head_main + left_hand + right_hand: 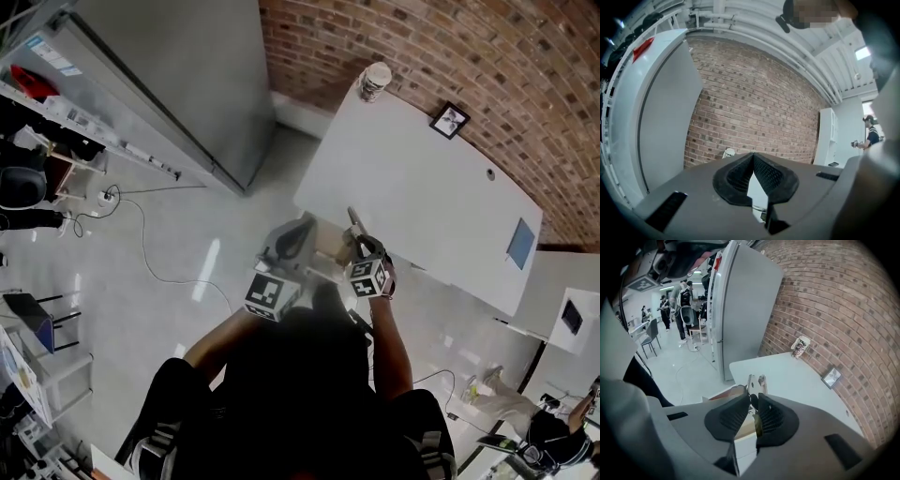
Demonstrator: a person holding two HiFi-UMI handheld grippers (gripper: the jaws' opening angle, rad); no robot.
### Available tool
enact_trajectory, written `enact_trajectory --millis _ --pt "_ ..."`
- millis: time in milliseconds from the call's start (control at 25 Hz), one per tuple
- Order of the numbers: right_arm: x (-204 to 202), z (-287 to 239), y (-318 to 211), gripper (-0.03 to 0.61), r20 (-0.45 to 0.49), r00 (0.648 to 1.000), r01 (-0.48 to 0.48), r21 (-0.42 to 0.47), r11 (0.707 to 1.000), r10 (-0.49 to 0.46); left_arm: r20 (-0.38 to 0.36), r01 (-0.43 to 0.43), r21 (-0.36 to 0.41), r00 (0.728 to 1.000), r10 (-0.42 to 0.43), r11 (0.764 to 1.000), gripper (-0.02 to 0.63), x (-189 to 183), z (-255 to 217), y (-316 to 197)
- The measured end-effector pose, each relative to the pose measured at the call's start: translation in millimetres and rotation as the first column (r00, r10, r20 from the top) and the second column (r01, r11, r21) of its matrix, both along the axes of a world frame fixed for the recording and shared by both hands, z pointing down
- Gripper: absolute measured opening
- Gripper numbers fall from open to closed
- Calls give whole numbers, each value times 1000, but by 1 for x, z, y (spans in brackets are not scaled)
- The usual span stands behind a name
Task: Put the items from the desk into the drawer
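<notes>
Mid-frame at the white desk's near edge, R gripper pinches a slim silver metal piece; L gripper jaws closed w/ nothing between.

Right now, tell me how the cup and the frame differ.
The cup is round, tall and pale with a lid; the frame is square and dark-edged. The cup stands at the far corner of the desk; the frame sits further along the same edge. Both are on the desk, on the side by the brick wall.
</notes>
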State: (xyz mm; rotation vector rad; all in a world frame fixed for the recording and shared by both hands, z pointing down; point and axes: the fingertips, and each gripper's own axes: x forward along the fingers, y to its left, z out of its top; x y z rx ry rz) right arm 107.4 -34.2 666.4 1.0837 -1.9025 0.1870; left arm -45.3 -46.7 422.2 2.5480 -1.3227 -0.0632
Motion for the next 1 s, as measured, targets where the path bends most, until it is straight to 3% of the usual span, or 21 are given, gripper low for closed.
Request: enact_trajectory --millis 560,1000 --pt "-36 7 64 57 17 995 -94 9 996 94 -6 -137 10 991 137 991 2 -11 16 30" --pt "-44 90 88 57 5 991 -133 -103 986 134 0 -186 -34 983 186 982 2 -5 52 30"
